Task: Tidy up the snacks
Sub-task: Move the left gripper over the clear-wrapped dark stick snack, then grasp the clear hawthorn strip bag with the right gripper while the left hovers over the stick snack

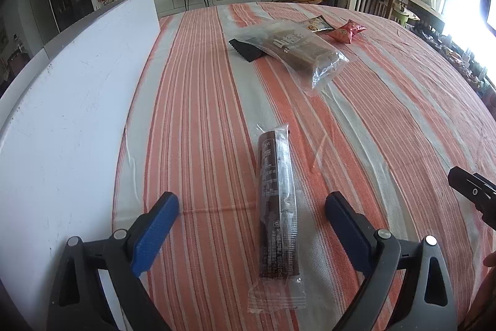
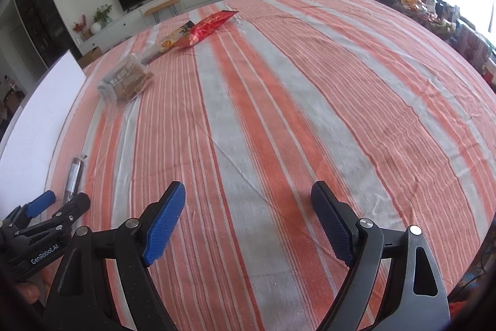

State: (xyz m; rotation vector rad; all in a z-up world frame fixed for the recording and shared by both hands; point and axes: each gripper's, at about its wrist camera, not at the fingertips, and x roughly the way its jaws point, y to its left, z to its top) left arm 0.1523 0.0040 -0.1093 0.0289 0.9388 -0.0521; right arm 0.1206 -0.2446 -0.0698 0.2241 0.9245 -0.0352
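Four snacks lie ungathered on the striped cloth (image 1: 387, 114): a long dark bar in clear wrap (image 1: 276, 213) sits centre-bottom between the left gripper (image 1: 251, 207)'s wide-spread fingers; the clear bag of brown blocks (image 1: 297, 51), the red foil packet (image 1: 345, 32) and a beige packet (image 1: 317, 24) lie upper-centre. The right gripper (image 2: 248, 217) is wide and empty.

Black-framed left claw (image 1: 251, 217) and right claw (image 2: 248, 221), blue textured pads, silver rivets, white "GenRobot.AI" lettering.
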